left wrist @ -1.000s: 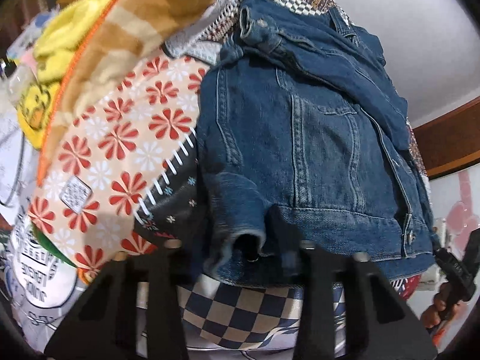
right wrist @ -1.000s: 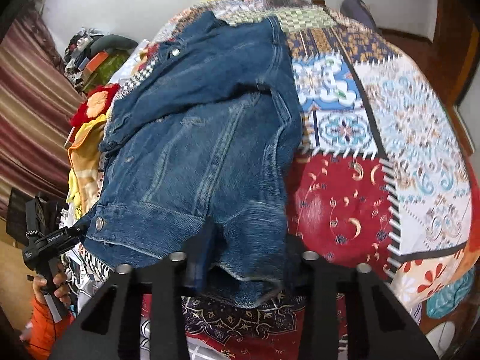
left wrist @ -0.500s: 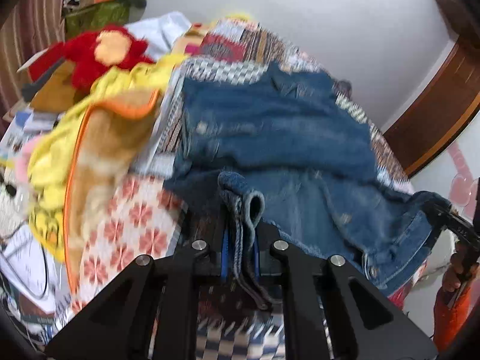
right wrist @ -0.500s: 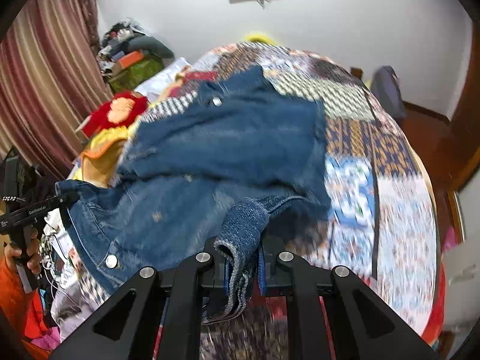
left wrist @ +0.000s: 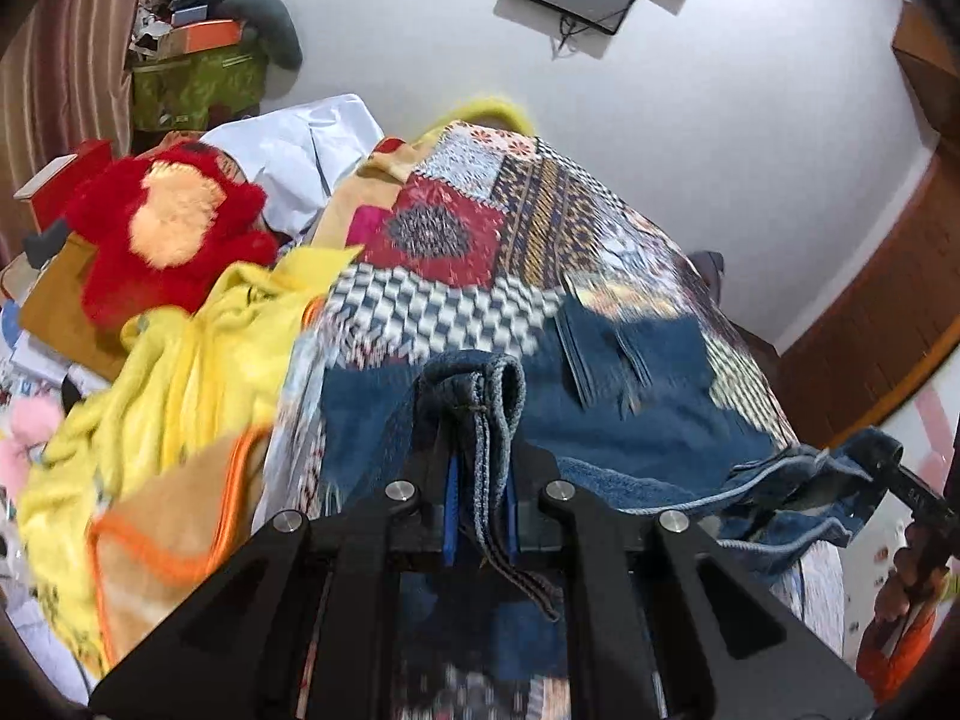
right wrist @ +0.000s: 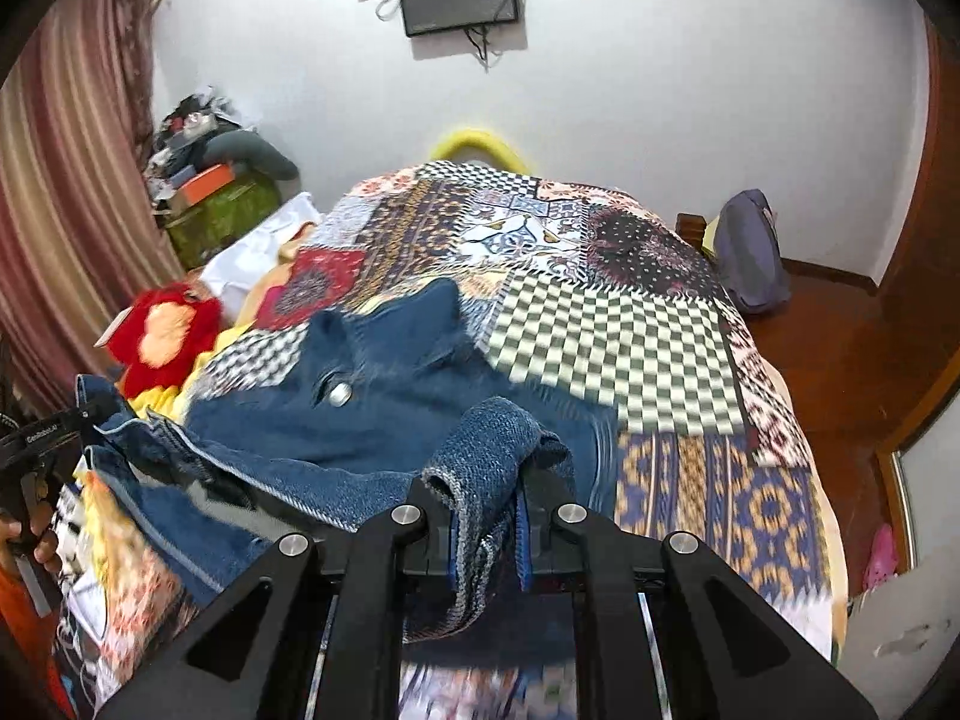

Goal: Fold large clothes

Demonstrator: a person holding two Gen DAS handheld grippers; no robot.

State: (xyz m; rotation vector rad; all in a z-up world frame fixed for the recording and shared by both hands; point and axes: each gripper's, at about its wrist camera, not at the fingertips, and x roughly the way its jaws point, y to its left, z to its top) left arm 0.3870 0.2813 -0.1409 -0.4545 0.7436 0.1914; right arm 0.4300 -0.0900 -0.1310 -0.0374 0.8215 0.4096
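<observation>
Blue denim jacket (right wrist: 384, 414): thick, stiff cotton twill with metal snap buttons, heavy for cloth. It lies on the bed's patchwork quilt (right wrist: 630, 348), near edge lifted. Your left gripper (left wrist: 480, 498) has its jaws clamped on a rolled hem corner; your right gripper (right wrist: 486, 516) likewise on the other corner. Expect firm creases and slow drape. Grip seams and hems; they likely won't slip.

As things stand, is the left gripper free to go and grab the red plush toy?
Probably not yet. The left gripper is shut on a fold of the denim jacket, so it would have to let go first. The red plush toy lies uncovered at the bed's left side, beyond the yellow blanket.
</observation>
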